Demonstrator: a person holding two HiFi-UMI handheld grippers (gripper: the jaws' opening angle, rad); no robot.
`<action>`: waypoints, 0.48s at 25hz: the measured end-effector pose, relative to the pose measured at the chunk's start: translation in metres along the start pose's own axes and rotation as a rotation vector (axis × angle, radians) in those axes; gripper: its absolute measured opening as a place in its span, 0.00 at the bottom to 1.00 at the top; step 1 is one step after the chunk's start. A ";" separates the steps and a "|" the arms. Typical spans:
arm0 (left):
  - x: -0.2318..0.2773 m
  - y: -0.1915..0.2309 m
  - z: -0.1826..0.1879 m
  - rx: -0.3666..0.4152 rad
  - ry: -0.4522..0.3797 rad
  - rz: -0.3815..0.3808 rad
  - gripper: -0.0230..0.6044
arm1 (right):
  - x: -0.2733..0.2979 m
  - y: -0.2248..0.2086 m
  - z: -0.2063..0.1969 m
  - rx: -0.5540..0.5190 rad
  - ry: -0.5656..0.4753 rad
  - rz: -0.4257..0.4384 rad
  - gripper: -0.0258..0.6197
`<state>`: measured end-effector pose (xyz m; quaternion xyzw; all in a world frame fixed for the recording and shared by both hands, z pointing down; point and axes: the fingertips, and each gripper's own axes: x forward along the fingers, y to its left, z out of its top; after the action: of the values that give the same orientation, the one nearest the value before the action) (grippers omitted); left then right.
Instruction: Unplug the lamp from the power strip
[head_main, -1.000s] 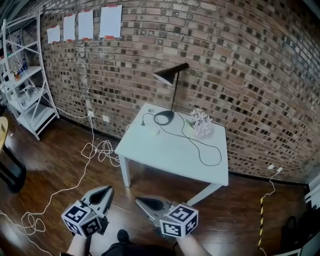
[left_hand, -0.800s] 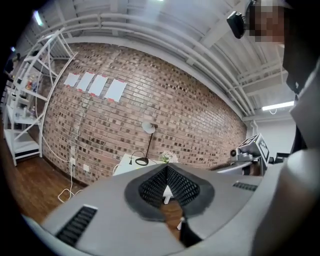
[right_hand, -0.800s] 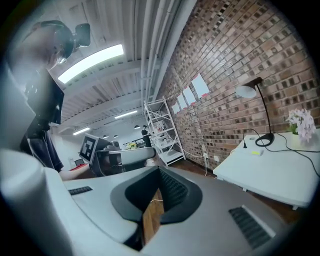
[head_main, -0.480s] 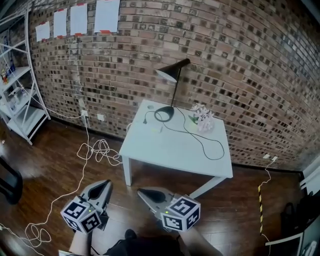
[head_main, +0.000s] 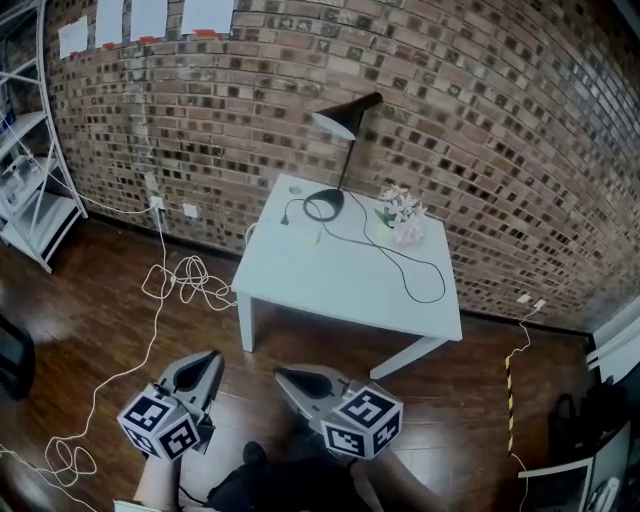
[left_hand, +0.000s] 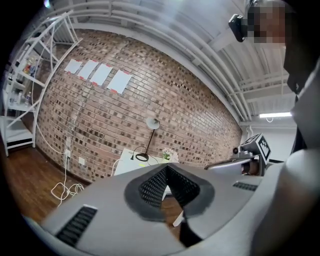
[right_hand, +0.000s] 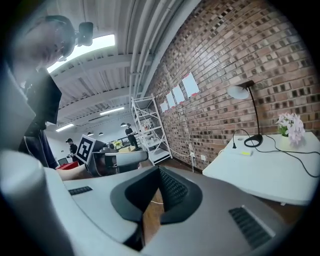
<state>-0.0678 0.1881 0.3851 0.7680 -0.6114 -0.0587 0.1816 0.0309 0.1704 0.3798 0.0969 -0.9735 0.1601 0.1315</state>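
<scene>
A black desk lamp (head_main: 345, 112) stands at the back of a white table (head_main: 330, 290), its round base (head_main: 323, 207) near the wall. Its black cord (head_main: 425, 272) loops over the tabletop, and one end lies loose by the base (head_main: 286, 220). No power strip shows clearly. My left gripper (head_main: 210, 358) and right gripper (head_main: 281, 376) hover side by side over the wooden floor, well short of the table, both shut and holding nothing. The lamp (left_hand: 151, 124) appears far off in the left gripper view, and the lamp (right_hand: 239, 91) and table (right_hand: 265, 170) in the right gripper view.
A pot of pale flowers (head_main: 401, 214) stands on the table beside the lamp. A white cable (head_main: 178, 282) runs from a wall outlet (head_main: 155, 203) and coils over the floor on the left. A white shelf rack (head_main: 25, 150) stands far left. Another white cable and plug (head_main: 527, 303) lie by the right wall.
The whole view has shifted: the shelf rack slid toward the left edge and the table sits a little lower and nearer. Both grippers stay shut, low in the view.
</scene>
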 end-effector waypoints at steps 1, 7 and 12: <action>0.001 0.002 -0.002 0.000 0.009 0.004 0.03 | 0.002 -0.002 -0.001 0.009 -0.005 0.001 0.03; 0.016 0.006 -0.002 0.002 0.029 0.029 0.03 | 0.009 -0.021 -0.005 0.039 -0.007 0.034 0.03; 0.047 0.011 -0.002 0.009 0.058 0.049 0.03 | 0.012 -0.051 -0.009 0.066 0.002 0.060 0.03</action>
<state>-0.0654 0.1415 0.3969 0.7549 -0.6247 -0.0291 0.1974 0.0328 0.1243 0.4059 0.0719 -0.9701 0.1960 0.1241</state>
